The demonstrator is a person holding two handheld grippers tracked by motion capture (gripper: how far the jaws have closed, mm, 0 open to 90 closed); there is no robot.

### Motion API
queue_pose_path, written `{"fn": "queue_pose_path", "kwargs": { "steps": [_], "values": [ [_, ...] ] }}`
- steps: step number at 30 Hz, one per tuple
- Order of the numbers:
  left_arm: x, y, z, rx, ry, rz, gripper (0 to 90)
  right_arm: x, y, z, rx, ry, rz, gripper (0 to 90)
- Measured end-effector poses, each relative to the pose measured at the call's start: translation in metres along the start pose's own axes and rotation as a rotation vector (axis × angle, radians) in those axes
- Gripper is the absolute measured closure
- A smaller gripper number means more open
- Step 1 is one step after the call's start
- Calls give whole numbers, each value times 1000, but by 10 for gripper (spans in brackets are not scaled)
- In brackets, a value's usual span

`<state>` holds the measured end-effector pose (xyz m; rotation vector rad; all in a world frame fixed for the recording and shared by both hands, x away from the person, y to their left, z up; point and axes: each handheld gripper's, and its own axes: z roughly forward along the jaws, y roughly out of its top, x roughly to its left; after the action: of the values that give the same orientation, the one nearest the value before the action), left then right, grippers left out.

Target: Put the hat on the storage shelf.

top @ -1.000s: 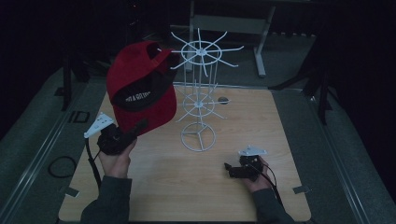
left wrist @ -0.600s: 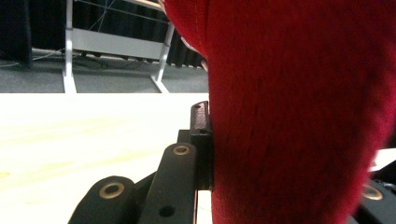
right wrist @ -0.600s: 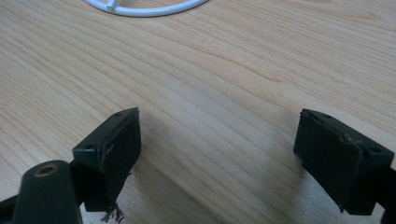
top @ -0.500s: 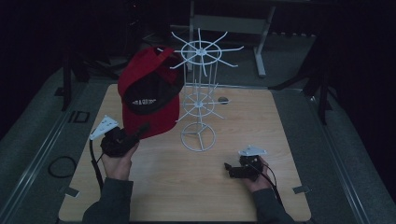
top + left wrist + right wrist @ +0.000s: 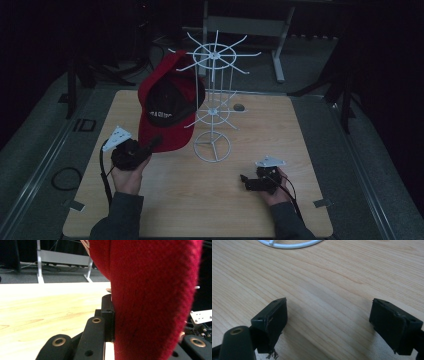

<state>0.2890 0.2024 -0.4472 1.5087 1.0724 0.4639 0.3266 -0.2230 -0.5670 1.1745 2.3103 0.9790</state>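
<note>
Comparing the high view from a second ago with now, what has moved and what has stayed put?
The left gripper, shut on the red cap, has carried the cap rightward, up against the white wire rack, and the cap has turned from showing its crown to showing its dark inside. The right gripper stays resting on the table with its jaws open, and the rack has not shifted.

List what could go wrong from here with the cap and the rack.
1. The left gripper pinches only the edge of the red cap, so it might slip out.
2. The cap hangs against the prongs of the white wire rack; a snag could tip the light stand.
3. The right gripper rests open on the table, not steadying the base.
</note>
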Motion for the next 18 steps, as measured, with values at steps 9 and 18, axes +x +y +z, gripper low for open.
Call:
{"fn": "queue_pose_path", "kwargs": {
  "steps": [9, 18],
  "values": [
    [2, -2, 1, 11, -19, -2, 636, 0, 0, 0, -1, -1, -2, 147],
    [11, -10, 3, 57, 5, -53, 475, 0, 0, 0, 2, 0, 0, 147]
  ]
}}
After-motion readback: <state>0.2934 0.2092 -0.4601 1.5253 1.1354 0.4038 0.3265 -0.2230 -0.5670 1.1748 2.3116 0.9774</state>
